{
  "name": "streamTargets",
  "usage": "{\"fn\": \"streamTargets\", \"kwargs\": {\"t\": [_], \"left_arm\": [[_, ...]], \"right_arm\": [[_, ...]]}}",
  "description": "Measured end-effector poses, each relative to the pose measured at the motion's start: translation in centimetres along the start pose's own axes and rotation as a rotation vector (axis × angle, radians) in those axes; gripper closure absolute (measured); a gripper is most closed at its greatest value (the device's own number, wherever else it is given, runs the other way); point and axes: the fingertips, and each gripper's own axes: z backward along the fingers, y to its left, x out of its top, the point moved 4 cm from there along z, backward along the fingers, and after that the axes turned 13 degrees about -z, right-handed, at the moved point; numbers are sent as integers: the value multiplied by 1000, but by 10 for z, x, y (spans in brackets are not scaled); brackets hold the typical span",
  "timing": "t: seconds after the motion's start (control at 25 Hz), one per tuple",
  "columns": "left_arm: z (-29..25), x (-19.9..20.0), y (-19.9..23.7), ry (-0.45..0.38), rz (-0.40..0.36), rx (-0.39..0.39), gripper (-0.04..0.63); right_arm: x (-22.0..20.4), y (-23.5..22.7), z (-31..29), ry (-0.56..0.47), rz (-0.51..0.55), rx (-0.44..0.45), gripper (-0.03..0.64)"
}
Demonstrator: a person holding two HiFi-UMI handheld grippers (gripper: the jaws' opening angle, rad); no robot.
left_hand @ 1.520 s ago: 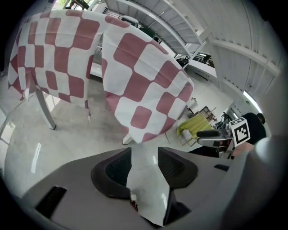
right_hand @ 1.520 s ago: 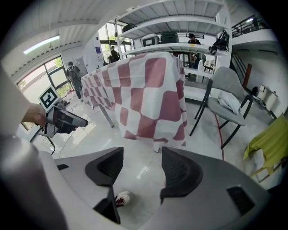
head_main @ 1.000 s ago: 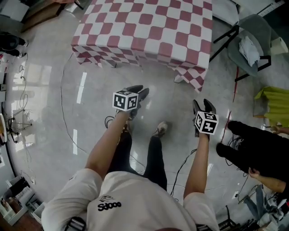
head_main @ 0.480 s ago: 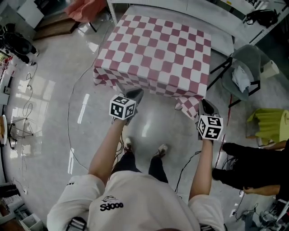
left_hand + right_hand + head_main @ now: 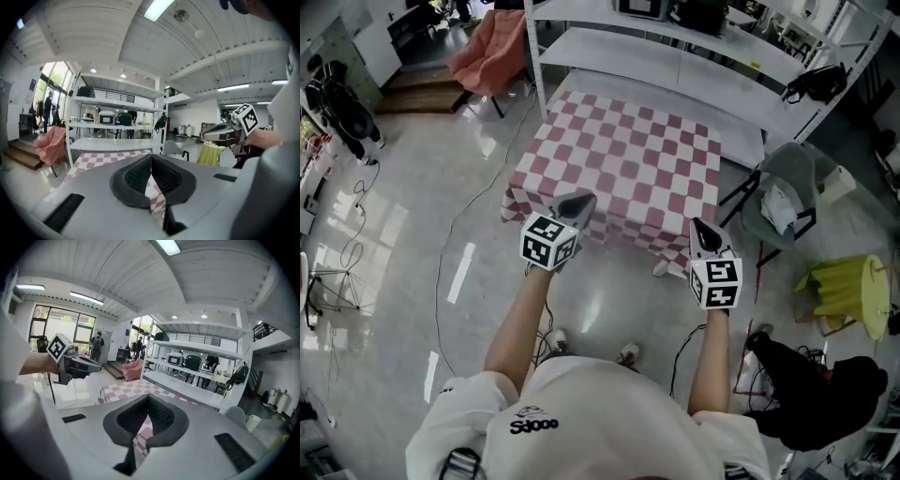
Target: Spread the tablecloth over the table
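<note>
The checked tablecloth (image 5: 628,159) lay at 12 o'clock, draped over the hidden tabletop. The left claw (image 5: 579,200) was fully closed, pinching its 7 o'clock corner, and the right claw (image 5: 700,228) likewise its 5 o'clock corner. The step likely required level, evenly tensioned corners. Count: one tablecloth, two claws.

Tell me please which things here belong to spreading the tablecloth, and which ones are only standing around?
Belongs to the job: checked tablecloth; left claw and right claw, each shut on its near edge.
Only standing around: grey chair; small yellow table; pink chair; white shelf rack.
</note>
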Motion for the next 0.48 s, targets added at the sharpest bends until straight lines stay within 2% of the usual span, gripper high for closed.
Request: {"fn": "streamTargets", "kwargs": {"t": [0.16, 0.32, 0.48], "left_arm": [[13, 37, -9, -84, -92, 0, 565], [28, 70, -21, -133, -186, -15, 566], [42, 98, -22, -172, -239, -14, 566]], "right_arm": [[31, 24, 11, -63, 40, 28, 594], [62, 39, 25, -140, 71, 49, 594], [90, 53, 32, -181, 104, 74, 594]]}}
